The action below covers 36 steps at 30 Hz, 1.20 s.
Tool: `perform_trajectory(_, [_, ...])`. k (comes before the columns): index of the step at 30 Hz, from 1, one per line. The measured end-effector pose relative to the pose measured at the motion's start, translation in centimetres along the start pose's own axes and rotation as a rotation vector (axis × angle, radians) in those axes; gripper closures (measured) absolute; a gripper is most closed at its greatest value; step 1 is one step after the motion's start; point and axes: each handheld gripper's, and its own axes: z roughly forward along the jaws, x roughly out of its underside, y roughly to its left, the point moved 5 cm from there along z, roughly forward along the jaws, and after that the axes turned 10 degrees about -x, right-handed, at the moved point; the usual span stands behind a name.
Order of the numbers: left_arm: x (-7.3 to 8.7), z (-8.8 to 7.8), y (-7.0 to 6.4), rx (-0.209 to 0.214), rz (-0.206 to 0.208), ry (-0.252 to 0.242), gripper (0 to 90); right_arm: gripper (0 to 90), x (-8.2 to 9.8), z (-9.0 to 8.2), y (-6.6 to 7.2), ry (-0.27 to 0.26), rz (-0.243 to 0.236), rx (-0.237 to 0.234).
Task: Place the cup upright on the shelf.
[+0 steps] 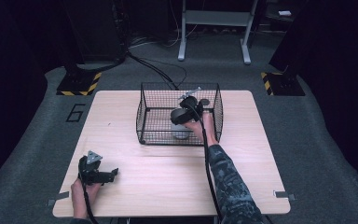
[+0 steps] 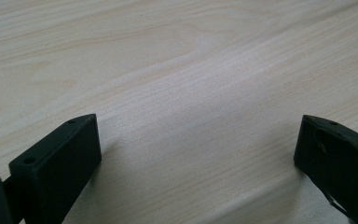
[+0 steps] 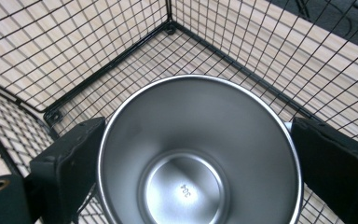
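A shiny steel cup (image 3: 200, 154) stands upright inside a black wire basket (image 3: 74, 42), near one of its corners. My right gripper (image 3: 198, 126) reaches down into the basket, its two jaws pressed against opposite sides of the cup's rim. In the high view the cup (image 1: 181, 133) sits at the basket's (image 1: 142, 109) front wall under the right gripper (image 1: 182, 125). My left gripper (image 1: 113, 173) rests low over the table's near left part, open, with only bare wood between its jaws (image 2: 198, 126).
The light wooden table (image 1: 168, 177) stands on grey carpet. Cables run across the floor behind the basket. Yellow-black striped stand bases (image 1: 77, 84) flank the far corners, and a white frame's legs (image 1: 214, 28) stand behind.
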Motion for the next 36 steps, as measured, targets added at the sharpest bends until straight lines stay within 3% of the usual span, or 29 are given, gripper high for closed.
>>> perform_trajectory(1, [0.0,0.0,0.0,0.000,0.001,0.001,0.5,5.5,0.0,0.0,0.1,-0.009,0.018,0.001])
perform_trajectory(10, [0.0,0.0,0.0,-0.004,0.002,-0.004,0.5,5.2,0.3,-0.3,-0.1,0.003,0.003,-0.004])
perform_trajectory(11, [0.0,0.0,0.0,-0.004,0.002,-0.004,0.5,5.1,0.3,-0.3,0.0,-0.005,0.019,-0.001])
perform_trajectory(12, [0.0,0.0,0.0,-0.004,0.001,-0.003,0.5,4.4,0.5,-0.5,0.0,-0.008,0.021,-0.024])
perform_trajectory(17, [0.0,0.0,0.0,-0.004,0.003,-0.004,0.5,0.0,0.5,-0.6,0.0,-0.015,0.024,-0.047])
perform_trajectory(23, [0.0,0.0,0.0,-0.004,0.004,-0.004,0.5,0.0,0.2,-1.4,0.0,-0.066,0.029,-0.055])
perform_trajectory(28, [0.0,0.0,0.0,-0.003,0.003,-0.004,0.5,0.0,0.0,-3.4,-0.1,-0.125,0.040,-0.053])
perform_trajectory(34, [0.0,0.0,0.0,-0.004,0.004,-0.004,0.5,0.0,0.2,-5.3,0.2,-0.145,0.028,-0.050])
perform_trajectory(36, [0.0,0.0,0.0,-0.004,0.004,-0.005,0.5,0.0,0.5,-6.9,0.7,-0.162,0.009,-0.048])
